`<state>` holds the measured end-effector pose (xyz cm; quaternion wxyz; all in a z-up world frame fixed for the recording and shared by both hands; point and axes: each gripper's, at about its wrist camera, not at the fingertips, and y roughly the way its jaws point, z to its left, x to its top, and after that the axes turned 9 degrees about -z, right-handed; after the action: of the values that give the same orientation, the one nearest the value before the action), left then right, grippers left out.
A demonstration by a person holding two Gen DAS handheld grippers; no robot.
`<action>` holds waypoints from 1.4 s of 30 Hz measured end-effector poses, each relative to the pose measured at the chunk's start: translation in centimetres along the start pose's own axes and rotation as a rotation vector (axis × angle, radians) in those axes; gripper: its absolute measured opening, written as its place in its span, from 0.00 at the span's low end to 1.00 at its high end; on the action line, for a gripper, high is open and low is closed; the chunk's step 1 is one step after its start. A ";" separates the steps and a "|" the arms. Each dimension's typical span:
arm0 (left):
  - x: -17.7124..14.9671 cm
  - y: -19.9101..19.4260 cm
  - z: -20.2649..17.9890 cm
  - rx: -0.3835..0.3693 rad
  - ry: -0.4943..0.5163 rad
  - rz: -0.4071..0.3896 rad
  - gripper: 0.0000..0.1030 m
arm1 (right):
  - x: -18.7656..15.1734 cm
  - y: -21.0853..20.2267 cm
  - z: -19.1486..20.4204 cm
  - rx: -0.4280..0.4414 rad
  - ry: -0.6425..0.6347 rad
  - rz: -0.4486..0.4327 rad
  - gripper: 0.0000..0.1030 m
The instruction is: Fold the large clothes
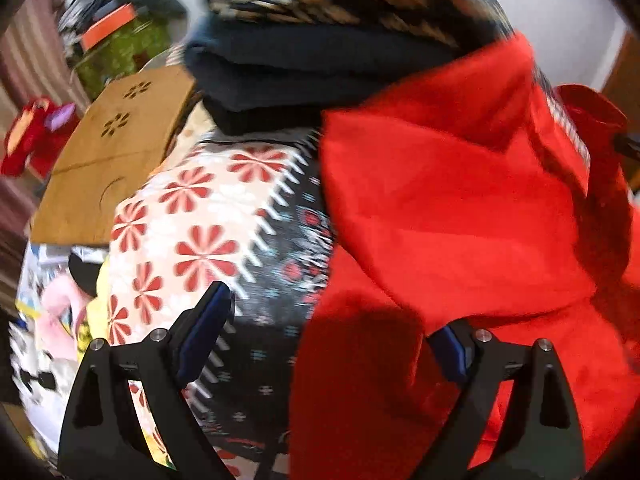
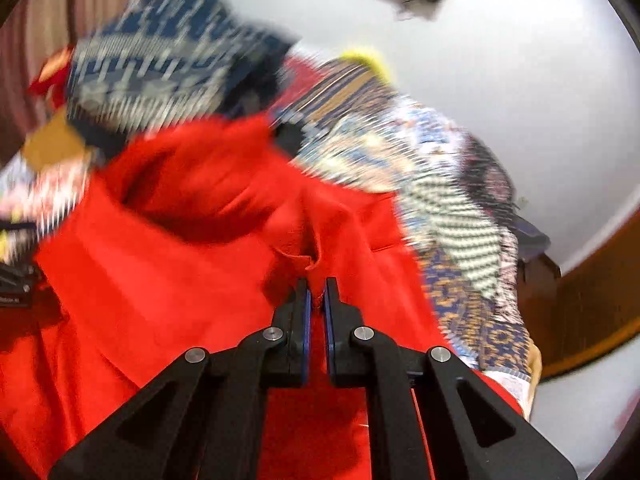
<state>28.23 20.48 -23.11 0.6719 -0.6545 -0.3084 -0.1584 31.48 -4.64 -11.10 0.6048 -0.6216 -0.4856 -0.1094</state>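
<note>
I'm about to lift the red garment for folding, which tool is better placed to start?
Right. The right tool is shut on a pinch of the red garment, while the left tool is wide open, gripping nothing.

Each hand-held gripper (image 1: 332, 320) (image 2: 316, 292): black linkage arms w/ silver screws, blue pads.

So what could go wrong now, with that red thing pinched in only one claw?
The right gripper pinches only a small fold of the red garment, so it might slip out. The left gripper is open, holding nothing, so the cloth could sag unevenly. The folded stack sits close and might get dragged.
</note>
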 end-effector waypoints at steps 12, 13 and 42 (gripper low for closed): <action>-0.6 -1.1 2.3 0.067 -0.096 -0.015 0.89 | -2.9 -5.7 -10.0 -0.046 0.282 -0.056 0.05; -0.8 -0.9 2.3 0.071 -0.100 -0.007 0.89 | -3.8 -5.5 -10.2 -0.047 0.293 -0.037 0.05; -1.7 -6.0 -1.6 0.015 -0.025 0.002 0.89 | -16.5 -9.1 -16.1 -0.044 0.623 0.150 0.53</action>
<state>23.55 17.99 -19.42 0.6732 -0.6515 -0.3172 -0.1471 23.78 -28.08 -13.23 0.7173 -0.6051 -0.2274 -0.2601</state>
